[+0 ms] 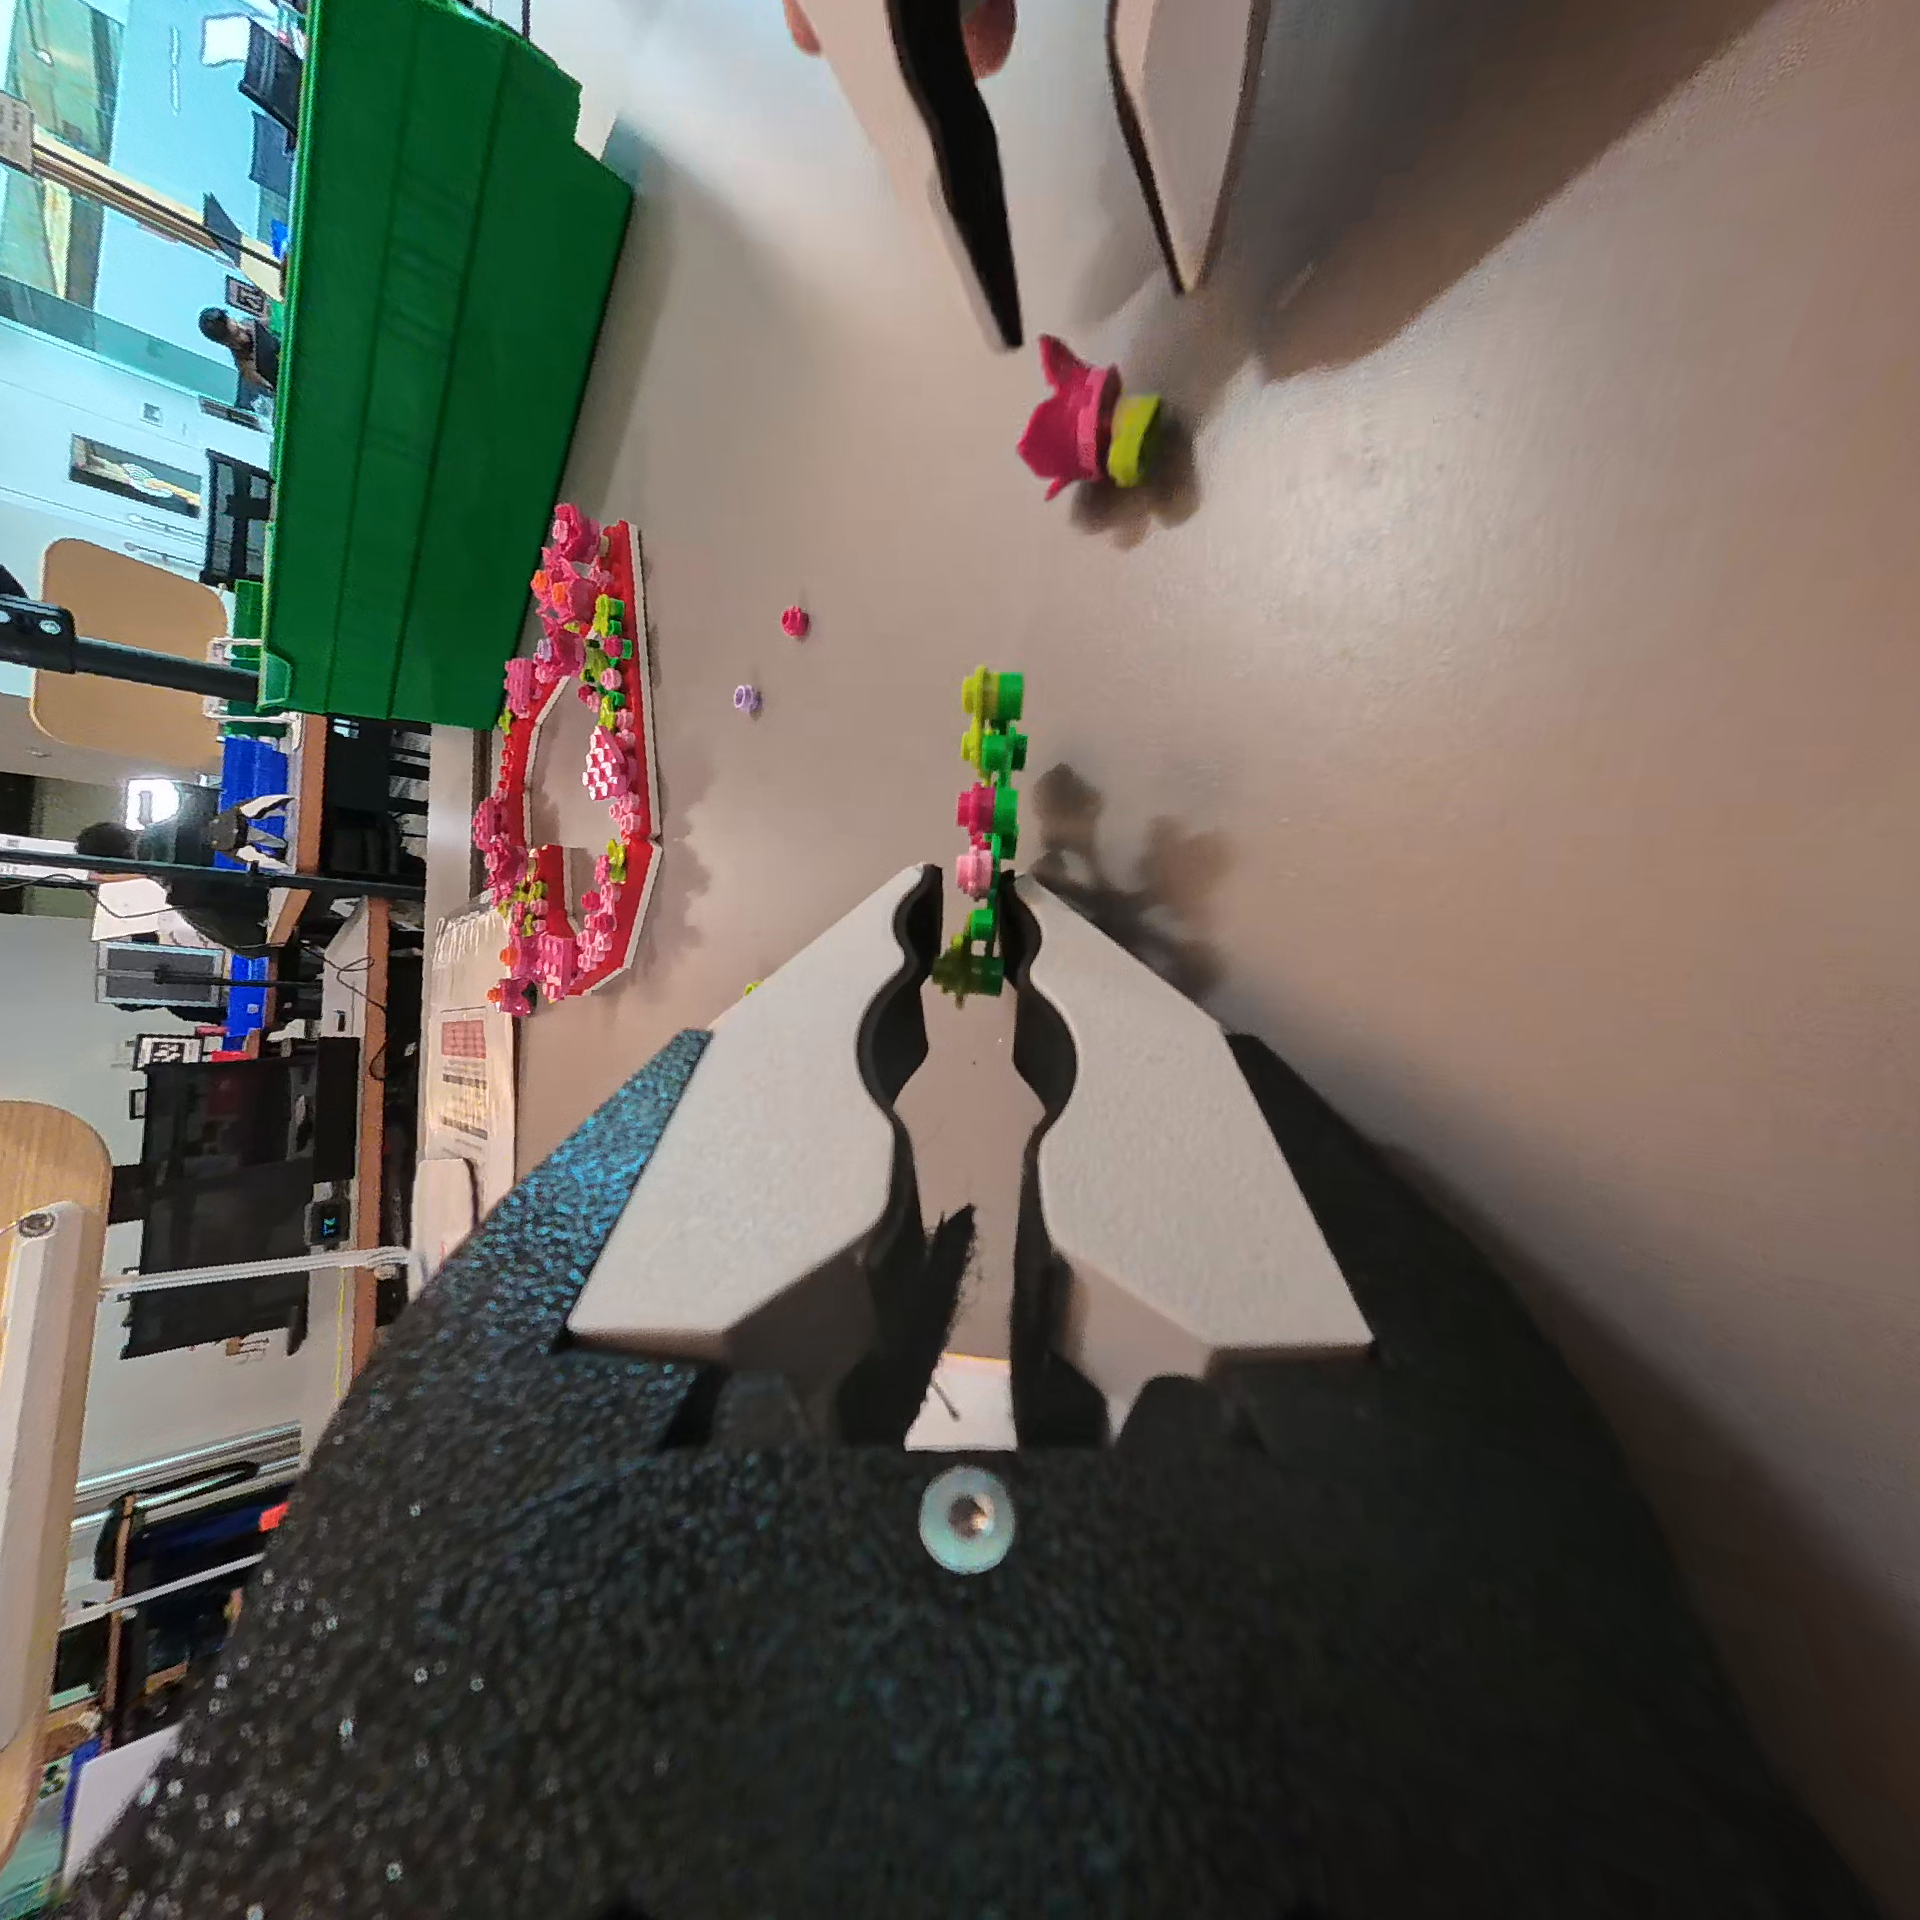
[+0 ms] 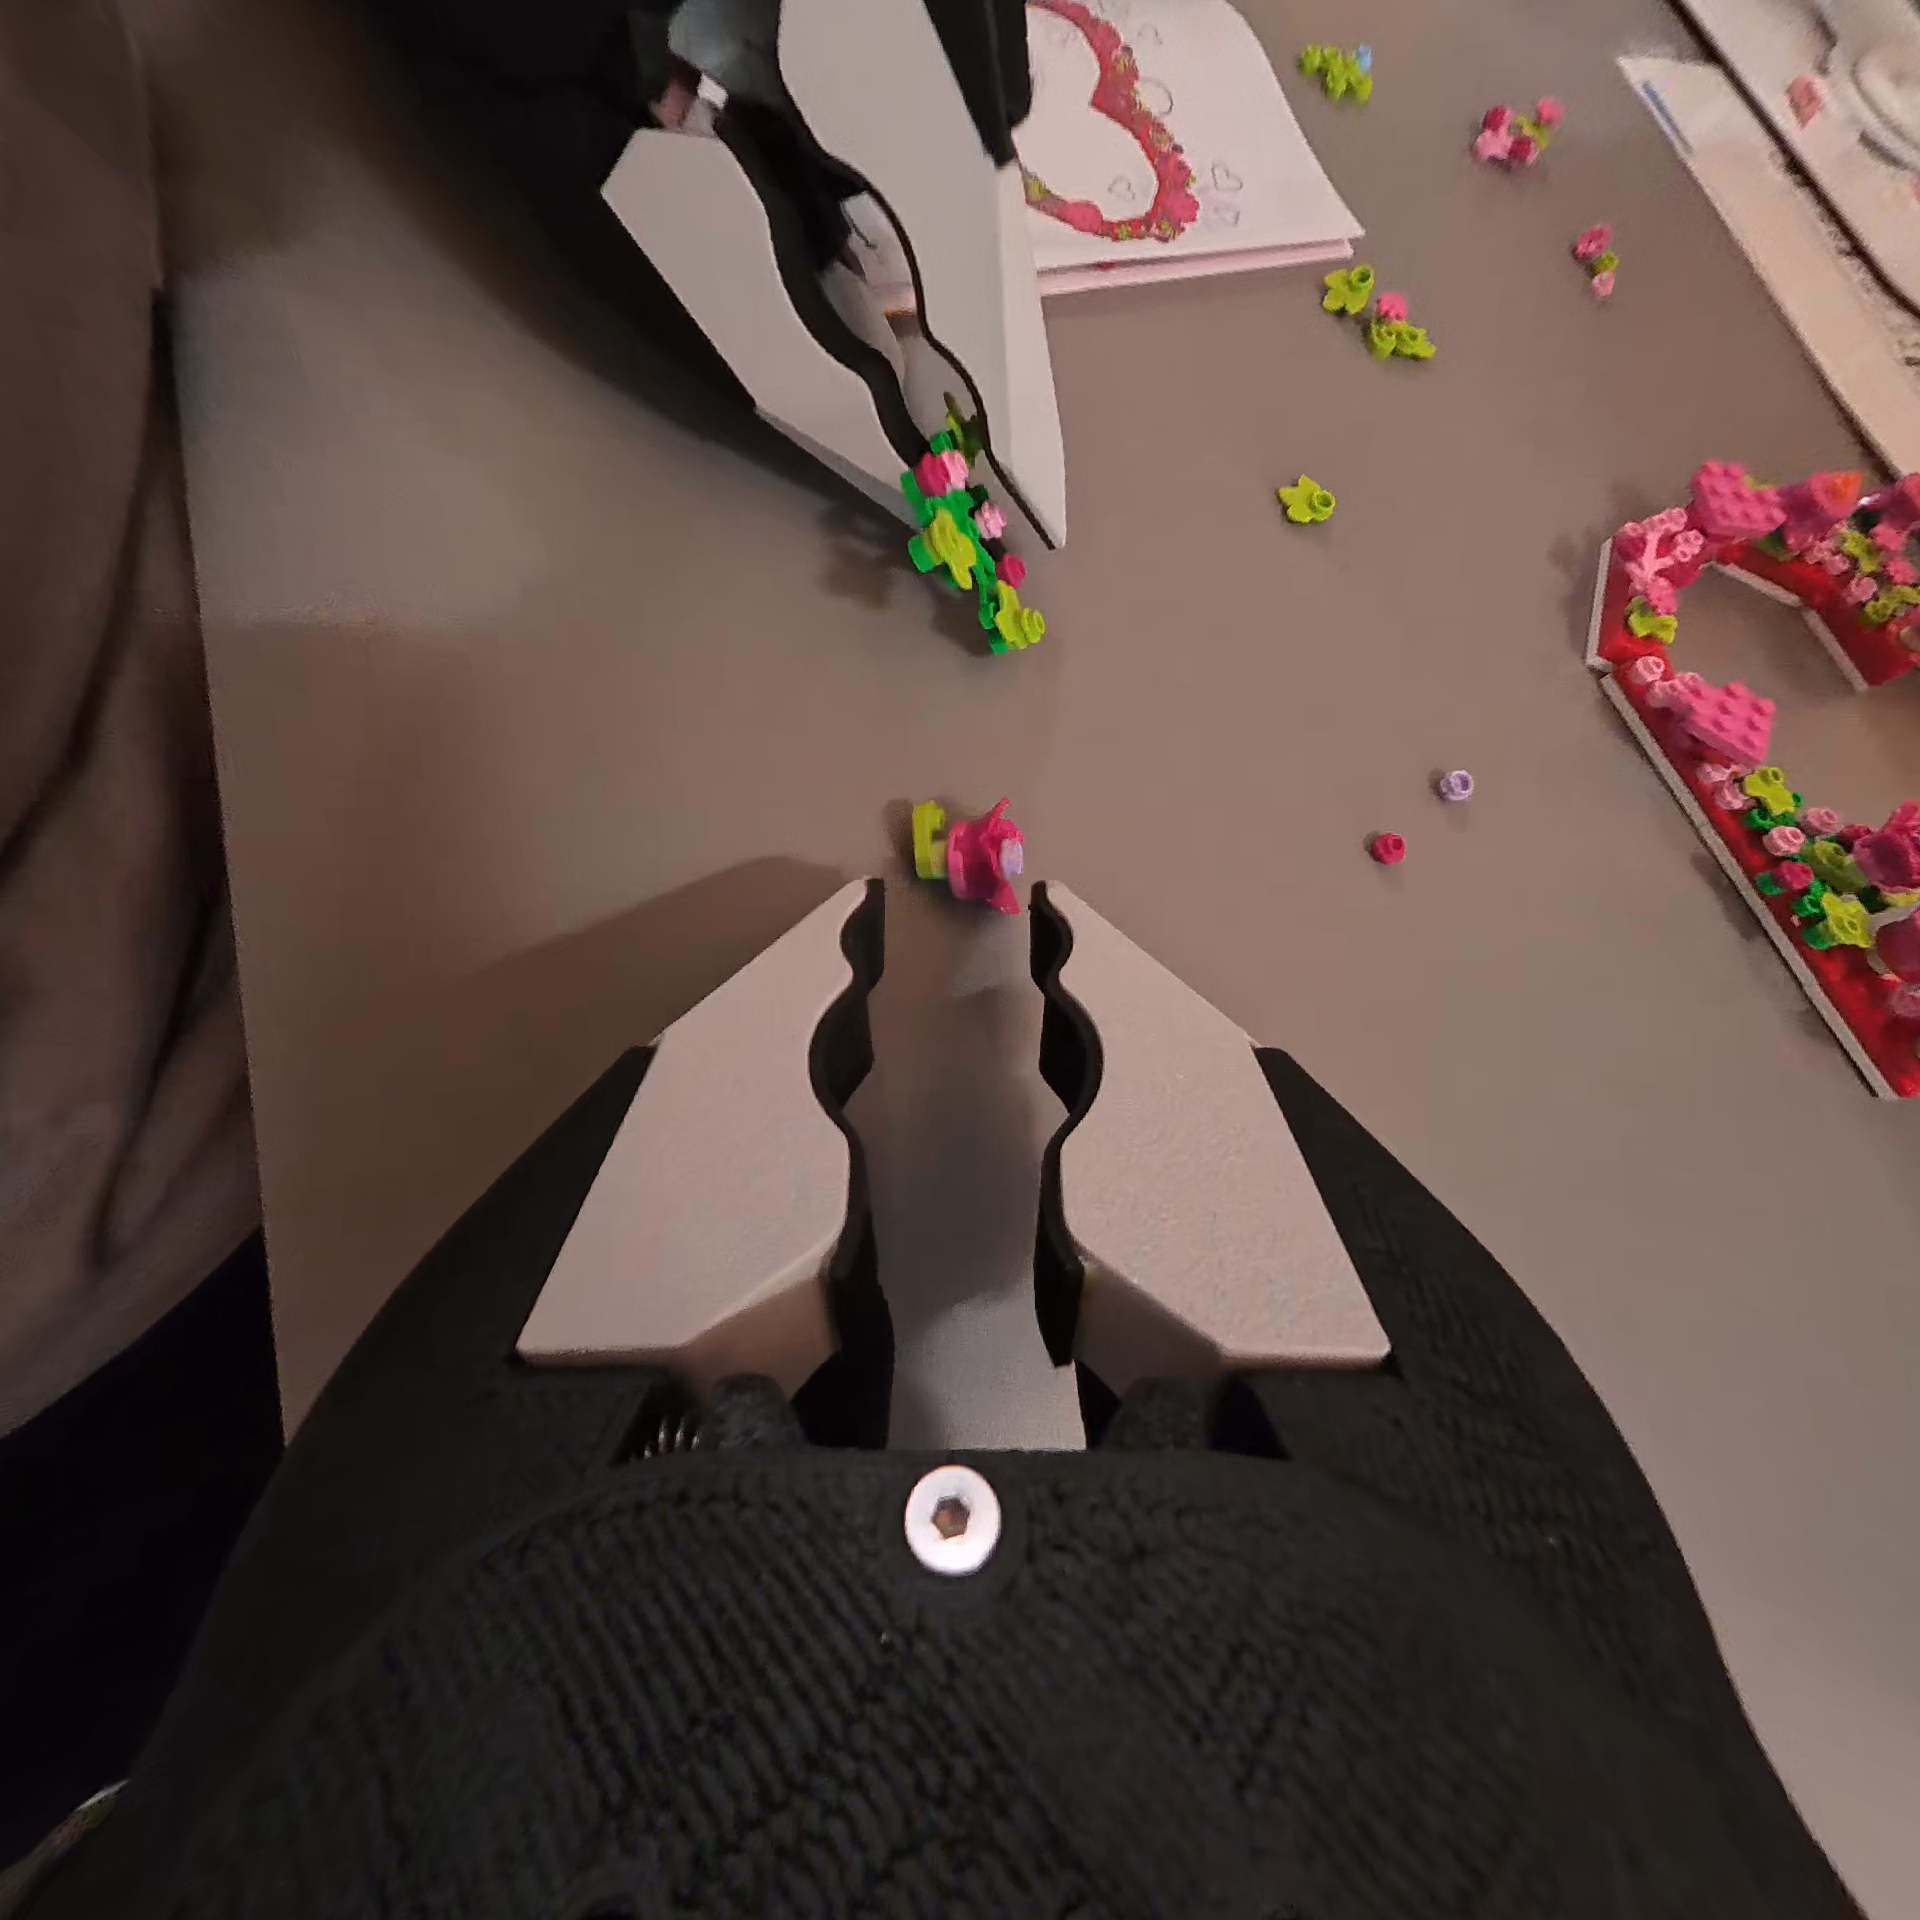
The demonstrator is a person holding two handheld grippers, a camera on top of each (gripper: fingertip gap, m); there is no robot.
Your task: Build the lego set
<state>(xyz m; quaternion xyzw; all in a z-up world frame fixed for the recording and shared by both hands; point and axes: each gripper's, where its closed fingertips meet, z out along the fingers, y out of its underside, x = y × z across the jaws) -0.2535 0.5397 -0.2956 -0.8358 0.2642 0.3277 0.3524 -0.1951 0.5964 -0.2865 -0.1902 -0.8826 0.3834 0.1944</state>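
Lego sprig pinched by left gripper mid-frame; right gripper spread, flower just past its tips.

Shared lab, workbenches, blue bins, monitors

Two hand-held grippers, perhaps nine sprigs.

Dim, soft shadows, motion blur, wide-angle warping
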